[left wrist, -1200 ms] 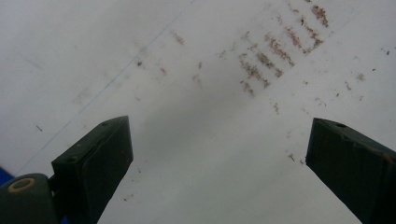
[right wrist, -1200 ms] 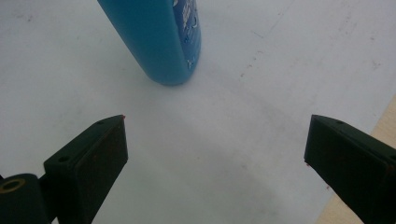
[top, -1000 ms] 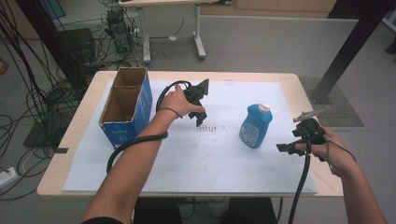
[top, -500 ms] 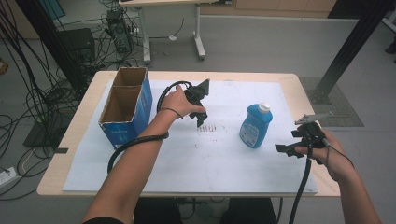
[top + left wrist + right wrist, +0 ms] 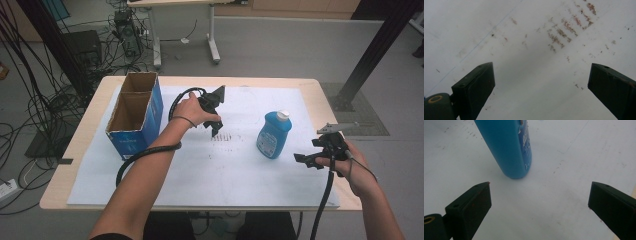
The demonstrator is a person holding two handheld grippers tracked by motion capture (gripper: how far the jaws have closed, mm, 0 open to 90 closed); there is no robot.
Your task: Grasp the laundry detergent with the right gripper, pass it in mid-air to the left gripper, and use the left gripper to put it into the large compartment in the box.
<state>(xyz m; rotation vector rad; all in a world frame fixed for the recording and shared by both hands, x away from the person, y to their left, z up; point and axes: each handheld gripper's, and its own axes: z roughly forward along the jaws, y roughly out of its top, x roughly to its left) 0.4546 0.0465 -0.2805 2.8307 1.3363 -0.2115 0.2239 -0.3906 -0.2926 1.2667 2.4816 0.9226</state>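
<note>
Lining up right tongs on the blue bottle

Standing upright on the white sheet over the table (image 5: 310, 90), the blue bottle (image 5: 274, 135) has its long axis vertical, white cap on top. My right tongs (image 5: 314, 159) sit low just to its right, near but not touching, jaws spread wide and empty. In the right gripper view the bottle (image 5: 507, 147) rises ahead and a bit left of centre between the jaws, so I judge the move is forward and slightly left. My left tongs (image 5: 216, 112) hover over the scuffed marks (image 5: 564, 30) mid-sheet, jaws also spread, holding nothing, farther from the bottle. The open cardboard box (image 5: 135, 115) stands at the left, well apart from the bottle. Right hand is nearer; side grasp across the body looks best.
</note>
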